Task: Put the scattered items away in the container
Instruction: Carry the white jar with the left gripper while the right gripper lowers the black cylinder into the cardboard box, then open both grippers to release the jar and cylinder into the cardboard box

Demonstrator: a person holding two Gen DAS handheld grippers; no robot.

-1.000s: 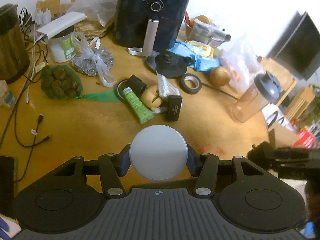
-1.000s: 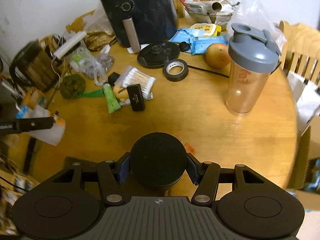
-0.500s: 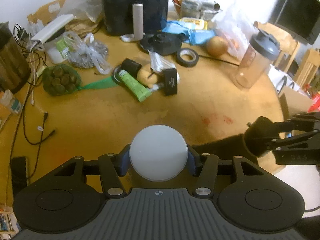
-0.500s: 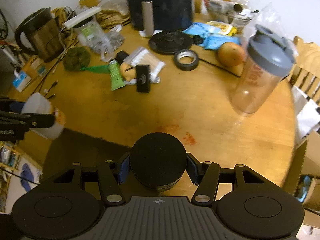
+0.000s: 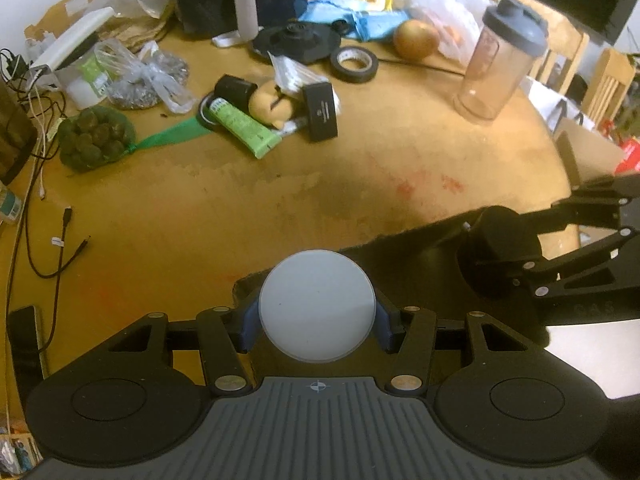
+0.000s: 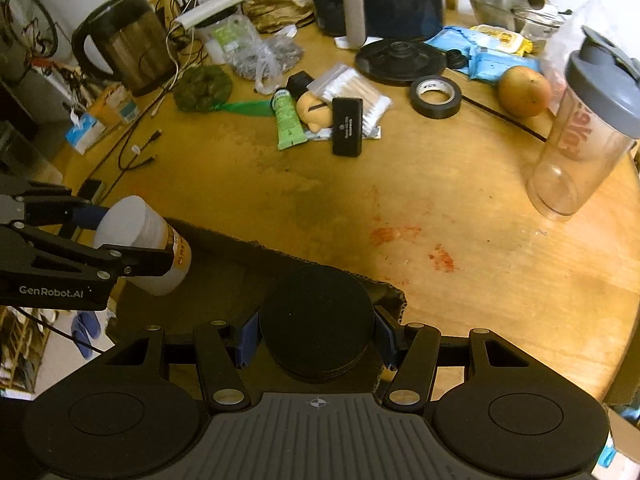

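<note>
Over the table's (image 6: 460, 200) near edge, both tongs grip half-hidden jars: left (image 5: 317, 306) white, right (image 6: 316, 322) black.

Warm indoor light, fisheye-bent edges, slight blur, dark foreground shadow.

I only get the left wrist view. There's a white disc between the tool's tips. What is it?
Observer: The cap of a white bottle with an orange label, gripped in the left tool.
Operator: And the dark lump at my right?
Observer: A round black jar with a flat lid, clamped in the right tool.
Operator: The brown thing cut off at my left edge?
Observer: A dark kettle with a black handle, standing upright.
</note>
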